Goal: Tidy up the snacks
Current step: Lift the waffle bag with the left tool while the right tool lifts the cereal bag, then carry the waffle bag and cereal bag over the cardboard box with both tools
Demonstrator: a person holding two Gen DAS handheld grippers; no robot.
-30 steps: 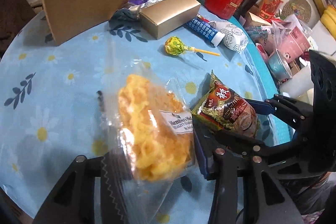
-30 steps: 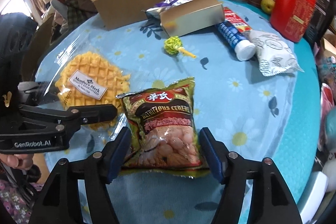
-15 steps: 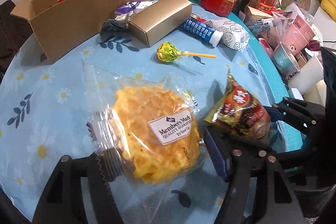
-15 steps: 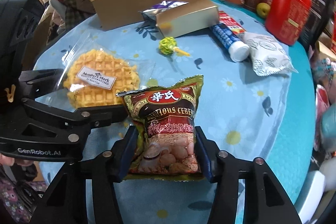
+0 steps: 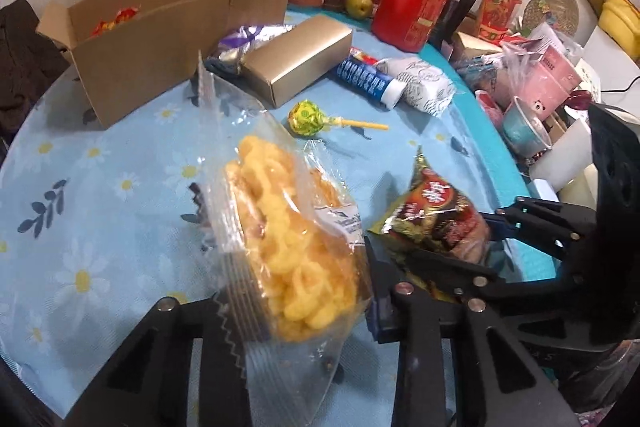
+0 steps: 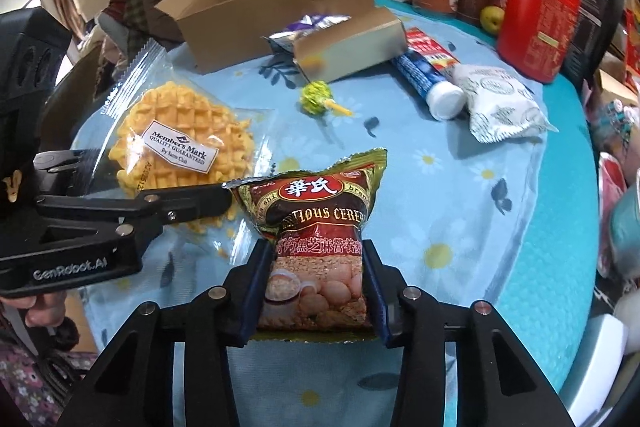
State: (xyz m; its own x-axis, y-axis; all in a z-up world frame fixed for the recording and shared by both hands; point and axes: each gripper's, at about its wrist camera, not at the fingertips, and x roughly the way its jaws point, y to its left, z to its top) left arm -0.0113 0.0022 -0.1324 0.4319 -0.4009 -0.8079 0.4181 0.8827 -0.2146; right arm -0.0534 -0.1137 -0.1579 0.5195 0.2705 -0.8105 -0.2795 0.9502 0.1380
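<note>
Left gripper (image 5: 304, 291): jaws clamped on the waffle packet (image 5: 288, 247), having just been closing with the packet between them. The grip bears on the near end of the clear wrapper, so the packet tips up on edge and its far seal rises toward 11 o'clock. In the right wrist view the same packet (image 6: 182, 143) sits at 9 o'clock, its label face-up, with the left gripper (image 6: 224, 201) reaching in from the lower left.

Right gripper (image 6: 318, 287): jaws clamped on the cereal packet (image 6: 320, 239), likewise just closing, with the bag between them. The blue pads press both side edges at the lower half; the bag narrows there and its top seal stands up toward 12 o'clock. This side-on hold appears chosen to keep the bag flat and steady for carrying.

Cardboard box (image 6: 276, 11): open, flaps up, at 12 o'clock on the tablecloth (image 6: 460, 195), well apart from both packets. Red wrappers show inside it in the left wrist view. In my judgement it is the destination.

Lollipop (image 6: 316, 99), gold box (image 6: 352, 43), blue tube (image 6: 424, 75) and white packet (image 6: 500, 103) lie loose between the grippers and the box, not yet sorted.
</note>
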